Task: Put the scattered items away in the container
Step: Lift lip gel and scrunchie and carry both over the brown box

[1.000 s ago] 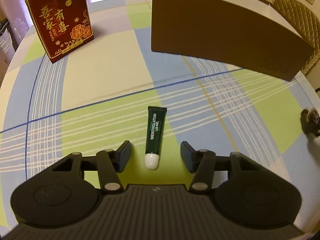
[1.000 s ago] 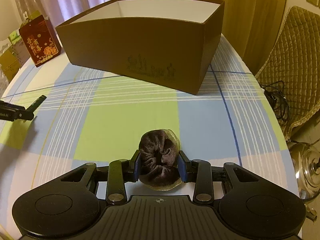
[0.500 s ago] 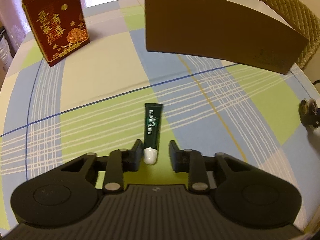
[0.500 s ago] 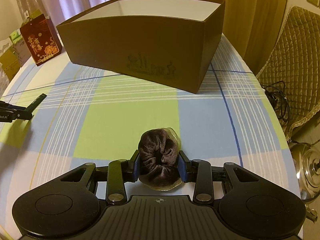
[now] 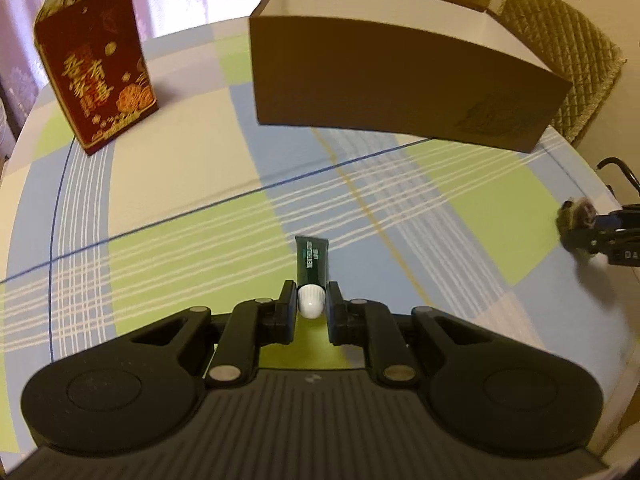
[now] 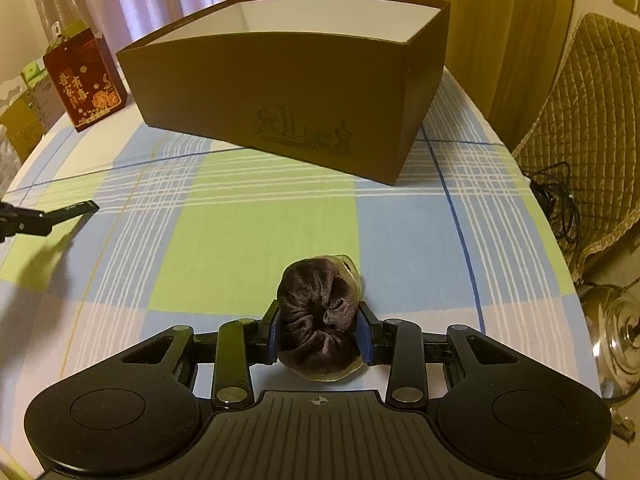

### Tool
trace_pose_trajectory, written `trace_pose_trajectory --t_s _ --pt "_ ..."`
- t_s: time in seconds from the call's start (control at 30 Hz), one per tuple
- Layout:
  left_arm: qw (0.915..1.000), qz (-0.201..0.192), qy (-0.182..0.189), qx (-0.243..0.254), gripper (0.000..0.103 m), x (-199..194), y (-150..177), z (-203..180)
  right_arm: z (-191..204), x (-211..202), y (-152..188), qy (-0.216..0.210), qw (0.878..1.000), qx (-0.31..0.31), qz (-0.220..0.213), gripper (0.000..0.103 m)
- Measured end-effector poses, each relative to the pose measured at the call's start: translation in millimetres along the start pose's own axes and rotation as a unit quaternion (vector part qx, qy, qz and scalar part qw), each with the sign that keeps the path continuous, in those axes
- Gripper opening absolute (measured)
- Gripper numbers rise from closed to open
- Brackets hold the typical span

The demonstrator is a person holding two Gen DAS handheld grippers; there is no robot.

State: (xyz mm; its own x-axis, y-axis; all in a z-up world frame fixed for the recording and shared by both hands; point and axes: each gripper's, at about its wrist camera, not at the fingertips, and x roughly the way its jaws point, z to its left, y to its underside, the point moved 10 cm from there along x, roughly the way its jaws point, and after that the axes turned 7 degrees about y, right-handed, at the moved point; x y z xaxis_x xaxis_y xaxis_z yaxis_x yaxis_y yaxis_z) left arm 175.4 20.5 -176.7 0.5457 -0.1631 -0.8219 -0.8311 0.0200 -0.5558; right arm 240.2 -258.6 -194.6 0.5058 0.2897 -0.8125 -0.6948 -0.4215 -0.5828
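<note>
A dark green tube [image 5: 311, 261] with a white cap points away from me, its cap end clamped in my left gripper [image 5: 311, 300], held just above the checked cloth. My right gripper [image 6: 318, 330] is shut on a dark brown scrunchie [image 6: 318, 306], also lifted off the cloth. The open brown box [image 5: 396, 92] stands at the back of the table; in the right wrist view the box [image 6: 288, 92] shows a white inside. The right gripper with the scrunchie [image 5: 578, 216] shows at the right edge of the left wrist view. The tube [image 6: 76, 210] shows at the left edge of the right wrist view.
A red gift box [image 5: 96, 80] with gold lettering stands upright at the back left. A quilted chair [image 6: 592, 128] sits past the table's right edge, with cables [image 6: 556, 196] and a glass object [image 6: 616, 328] on the floor. The round table edge curves close on both sides.
My left gripper closed from wide open onto the tube's cap end and lifted it. The right gripper kept its hold on the scrunchie and rose slightly.
</note>
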Motion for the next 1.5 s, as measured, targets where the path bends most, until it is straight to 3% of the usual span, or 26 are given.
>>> trace_pose_trajectory --t_s 0.07,0.87,1.5 --pt "1.0000 -0.002 -0.001 0.005 0.011 -1.6 -1.7 -3.9 0.3 -1.0 -0.9 -0.003 1.000 0.001 -0.002 0.033" --pt "0.9979 -0.057 0.025 0.019 0.011 -32.9 -41.2 -33.7 6.6 -19.4 -10.8 -0.028 0.999 0.008 -0.022 0.030" --pt "0.9890 -0.132 0.052 0.040 0.011 -59.9 -101.8 -64.7 23.1 -72.5 -86.1 -0.103 0.988 0.020 -0.111 0.030"
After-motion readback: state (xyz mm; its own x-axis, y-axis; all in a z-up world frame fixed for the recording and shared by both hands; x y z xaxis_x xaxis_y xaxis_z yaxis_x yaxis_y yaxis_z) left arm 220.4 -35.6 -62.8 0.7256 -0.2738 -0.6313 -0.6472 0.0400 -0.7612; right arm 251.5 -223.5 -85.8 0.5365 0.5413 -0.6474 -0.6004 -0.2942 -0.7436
